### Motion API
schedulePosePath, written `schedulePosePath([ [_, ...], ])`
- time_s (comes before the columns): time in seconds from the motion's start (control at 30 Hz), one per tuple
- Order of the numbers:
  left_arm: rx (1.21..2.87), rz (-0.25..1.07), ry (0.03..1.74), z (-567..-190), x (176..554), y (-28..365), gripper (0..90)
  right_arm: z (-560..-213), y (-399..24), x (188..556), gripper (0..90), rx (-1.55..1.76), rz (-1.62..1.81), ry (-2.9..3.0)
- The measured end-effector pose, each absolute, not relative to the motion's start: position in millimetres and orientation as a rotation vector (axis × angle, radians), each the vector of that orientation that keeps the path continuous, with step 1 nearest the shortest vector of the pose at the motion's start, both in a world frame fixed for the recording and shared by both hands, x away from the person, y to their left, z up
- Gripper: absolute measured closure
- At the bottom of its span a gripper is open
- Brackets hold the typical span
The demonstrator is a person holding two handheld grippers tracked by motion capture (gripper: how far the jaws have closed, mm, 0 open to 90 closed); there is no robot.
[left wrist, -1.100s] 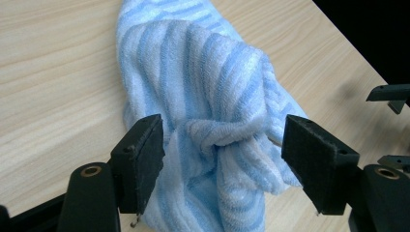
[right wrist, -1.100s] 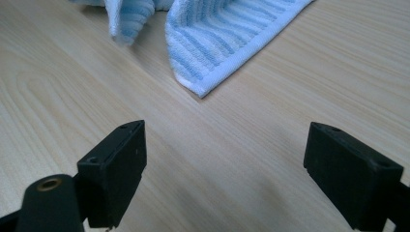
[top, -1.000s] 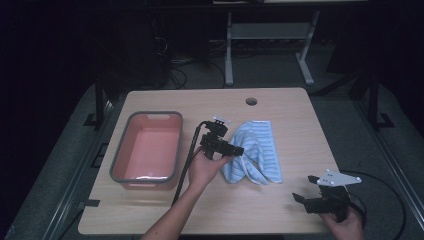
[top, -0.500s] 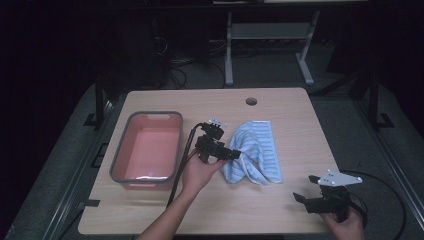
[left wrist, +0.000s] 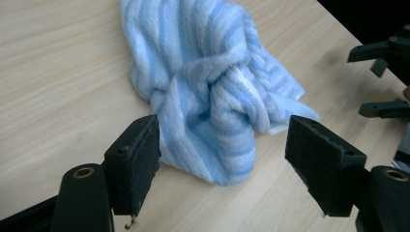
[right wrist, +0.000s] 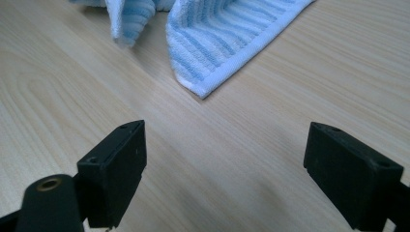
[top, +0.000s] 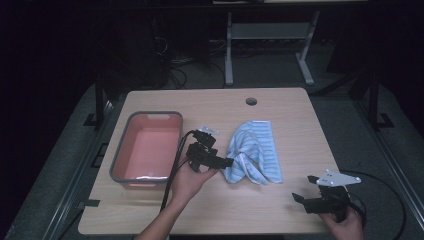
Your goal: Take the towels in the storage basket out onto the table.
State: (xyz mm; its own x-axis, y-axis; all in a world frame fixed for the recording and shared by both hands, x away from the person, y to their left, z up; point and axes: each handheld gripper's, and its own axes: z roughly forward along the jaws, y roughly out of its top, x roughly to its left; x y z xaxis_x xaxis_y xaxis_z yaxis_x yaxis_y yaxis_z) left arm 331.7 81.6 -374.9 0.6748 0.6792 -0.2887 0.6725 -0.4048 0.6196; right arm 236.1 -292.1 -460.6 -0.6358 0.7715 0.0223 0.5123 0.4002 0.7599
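One wooden table [top: 150,210] carries everything, a pale rectangular top with a single round cable hole [top: 251,101] near its far edge. One grey-rimmed tub [top: 119,160] with a pink inside sits at the table's left side, lengthwise toward the far edge. One blue-and-white striped towel [top: 252,157] lies bunched and twisted near the middle of the table, to the right of the tub and apart from it; its near end is rumpled into folds while the far end lies flatter. Two grippers are in hand. The left gripper [top: 227,162] is held just beside the towel's left edge, pointing toward it; its jaws have just been opening and stand spread wide, and in the left gripper view [left wrist: 222,145] the towel's crumpled near end lies beyond and between them, with neither pad pressing on the cloth. The right gripper [top: 306,191] rests near the table's front right corner, well apart from the towel, with a grey three-cornered plate [top: 340,177] on top; in the right gripper view [right wrist: 225,169] its jaws are also spread wide over bare wood, with a white-hemmed corner of the towel [right wrist: 227,43] ahead of them. Two cables trail, one from each gripper. No brand, label or writing can be read on anything here, though the high view is dim enough that small print might be lost.
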Motion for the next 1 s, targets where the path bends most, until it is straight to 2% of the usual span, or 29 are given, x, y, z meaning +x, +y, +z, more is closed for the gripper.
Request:
schedulePosePath([
  [1.0, 2.151, -0.018, 0.992, -395, 299, 96, 26.5, -462, -289, 237, 14.7, 1.104, 1.076, 2.338],
])
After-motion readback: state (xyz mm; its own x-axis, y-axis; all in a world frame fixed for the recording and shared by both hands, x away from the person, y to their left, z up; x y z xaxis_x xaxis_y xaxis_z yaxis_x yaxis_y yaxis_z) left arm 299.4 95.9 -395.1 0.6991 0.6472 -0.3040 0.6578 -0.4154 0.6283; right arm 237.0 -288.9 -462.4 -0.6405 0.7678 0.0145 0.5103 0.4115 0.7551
